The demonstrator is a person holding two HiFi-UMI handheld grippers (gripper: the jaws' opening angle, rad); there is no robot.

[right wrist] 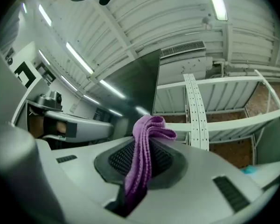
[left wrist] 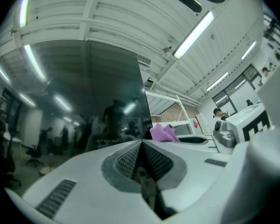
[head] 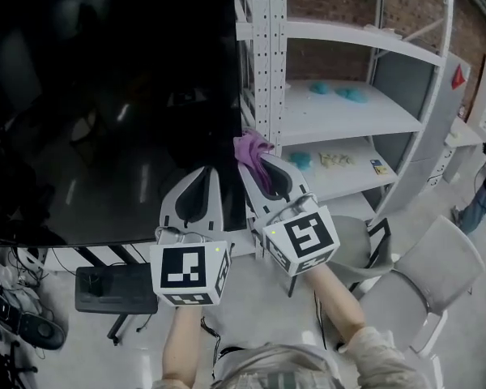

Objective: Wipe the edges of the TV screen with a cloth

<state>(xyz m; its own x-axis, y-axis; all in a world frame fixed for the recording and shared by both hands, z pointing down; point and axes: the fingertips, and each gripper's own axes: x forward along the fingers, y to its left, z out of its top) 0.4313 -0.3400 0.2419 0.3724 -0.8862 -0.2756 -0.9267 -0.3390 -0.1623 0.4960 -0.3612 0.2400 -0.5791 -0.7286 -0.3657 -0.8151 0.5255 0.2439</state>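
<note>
The big black TV screen (head: pixel 105 104) fills the left of the head view; its right edge runs down beside a white shelf post. My right gripper (head: pixel 261 162) is shut on a purple cloth (head: pixel 253 147), whose bunched end lies at the screen's right edge near the lower corner. In the right gripper view the cloth (right wrist: pixel 151 125) hangs down between the jaws of the right gripper (right wrist: pixel 145 146), with the screen (right wrist: pixel 126 90) just behind. My left gripper (head: pixel 203 173) is in front of the screen's lower right part, shut (left wrist: pixel 141 143) with nothing in it; the cloth (left wrist: pixel 163 132) shows to its right.
A white shelving unit (head: pixel 348 112) stands right beside the TV, with blue items (head: pixel 340 92) and small things on its shelves. Grey chairs (head: pixel 437 274) are at the lower right. A black box (head: pixel 113 288) and cables (head: pixel 8 298) lie on the floor under the TV.
</note>
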